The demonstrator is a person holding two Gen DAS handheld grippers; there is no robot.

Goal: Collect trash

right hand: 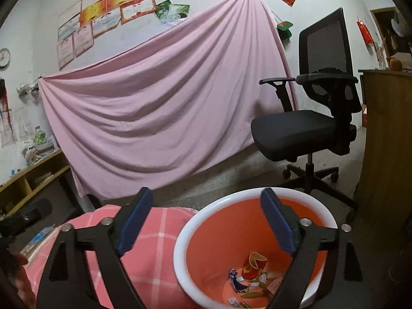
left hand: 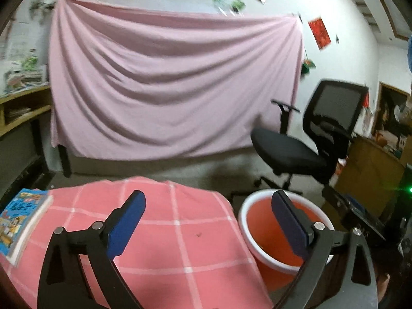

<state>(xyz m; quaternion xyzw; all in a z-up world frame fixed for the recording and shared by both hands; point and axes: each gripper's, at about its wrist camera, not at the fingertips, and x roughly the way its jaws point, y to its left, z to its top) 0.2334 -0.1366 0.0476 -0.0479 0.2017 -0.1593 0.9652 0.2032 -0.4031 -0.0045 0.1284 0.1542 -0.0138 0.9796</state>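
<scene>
Now both pairs of my jaws stand spread wide with nothing between them. My right gripper (right hand: pixel 206 221) hangs over the orange bin (right hand: pixel 195 234), where the wrappers (right hand: pixel 251 276) lie at the bottom. My left gripper (left hand: pixel 208 221) straddles the edge of the pink checked cloth (left hand: pixel 175 231), the bin (left hand: pixel 244 211) just beside it. Swinging back carelessly, I could clip the bin's rim and tip it, or snag the cloth. Both point slightly downward.

Orange bin (right hand: pixel 206 244) w/ white rim, pink-white check cloth (left hand: pixel 164 226), blue claw pads (left hand: pixel 126 224).
</scene>
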